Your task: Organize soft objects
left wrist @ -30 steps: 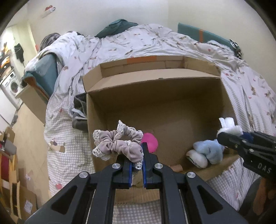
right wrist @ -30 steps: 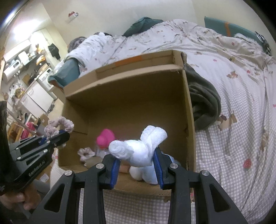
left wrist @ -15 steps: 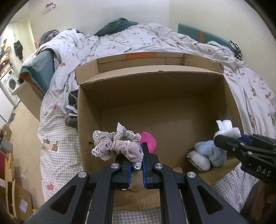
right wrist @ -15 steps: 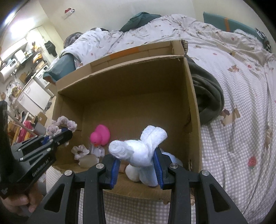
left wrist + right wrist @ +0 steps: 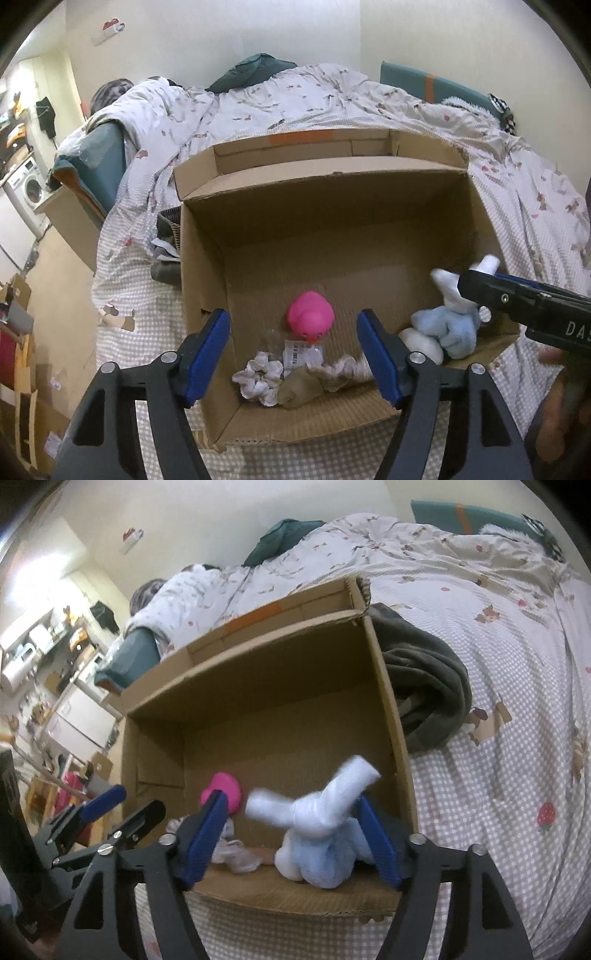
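L gripper (image 5: 293, 354): jaws opening, nothing between pads; we hold it over box (image 5: 321, 173) near-left.
Scrunchie (image 5: 332, 373): on box floor, near edge, long axis left-right.
R gripper (image 5: 291, 834): jaws opening; white rolled cloth (image 5: 317, 805) between them, blurred, seemingly dropping free.
Cloth axis: left-right, one end tilting up-right, just above blue plush (image 5: 325, 860).
Tip: we keep both jaws wide, lift straight up to avoid snagging fabric.

Soft, even indoor light; brightest glare at the upper left of the right wrist view; cardboard box (image 5: 332, 221) interior shaded; white rolled sock (image 5: 325, 801) smeared by motion blur; strong fisheye bending and black vignette at every edge.
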`<state>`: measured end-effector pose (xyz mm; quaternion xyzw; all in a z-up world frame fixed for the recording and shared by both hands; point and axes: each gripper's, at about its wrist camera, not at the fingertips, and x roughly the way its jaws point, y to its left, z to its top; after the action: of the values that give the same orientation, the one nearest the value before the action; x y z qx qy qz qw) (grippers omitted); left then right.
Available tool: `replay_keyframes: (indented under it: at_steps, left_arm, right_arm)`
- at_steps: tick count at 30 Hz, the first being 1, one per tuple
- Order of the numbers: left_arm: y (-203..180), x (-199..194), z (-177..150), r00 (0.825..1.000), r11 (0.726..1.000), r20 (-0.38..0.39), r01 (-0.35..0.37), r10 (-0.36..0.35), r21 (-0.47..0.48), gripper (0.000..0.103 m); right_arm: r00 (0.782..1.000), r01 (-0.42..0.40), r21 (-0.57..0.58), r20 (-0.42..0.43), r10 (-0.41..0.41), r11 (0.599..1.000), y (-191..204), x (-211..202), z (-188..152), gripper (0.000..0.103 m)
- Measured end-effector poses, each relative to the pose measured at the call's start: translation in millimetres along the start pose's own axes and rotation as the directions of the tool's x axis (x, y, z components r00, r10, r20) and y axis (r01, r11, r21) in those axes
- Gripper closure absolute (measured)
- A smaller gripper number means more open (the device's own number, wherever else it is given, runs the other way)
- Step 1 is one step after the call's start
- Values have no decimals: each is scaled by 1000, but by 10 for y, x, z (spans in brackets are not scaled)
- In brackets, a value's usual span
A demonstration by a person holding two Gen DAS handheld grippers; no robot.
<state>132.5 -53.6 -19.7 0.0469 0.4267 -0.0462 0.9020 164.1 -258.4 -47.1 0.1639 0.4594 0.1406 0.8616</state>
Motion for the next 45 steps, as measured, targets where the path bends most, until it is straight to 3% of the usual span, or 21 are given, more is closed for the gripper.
replay_keyframes:
  at_steps: [3,11,19,24,32,45]
  left_arm:
    - [41,-85,6,1000,1000,11,-1,2,-23,34]
    - [214,-439,-50,993,990,91,-58,70,-125,34]
    - [378,-888,-228,978,977,186,-58,98,-207,11]
    - [410,-1059,-377,983,967,153,-61,101,-246,9]
    - [348,-1273,-622,985,972,130,-83,114,-222,9]
    - [314,-1092,-814,989,973,113,-70,97,-220,6]
  right_arm:
    - [999,2,-20,40,-1,1000,32,-70,9,0]
    - [988,35,-107,153,-19,994,243,-382,2,0]
    - [982,80,-138,181,-54,987,410,-761,-68,0]
    - [979,103,-155,191,-72,983,473,-979,-214,0]
    - [972,130,-206,218,-84,970,585,-1175,-461,0]
    - [984,133,-174,139,-109,976,398,-817,-749,0]
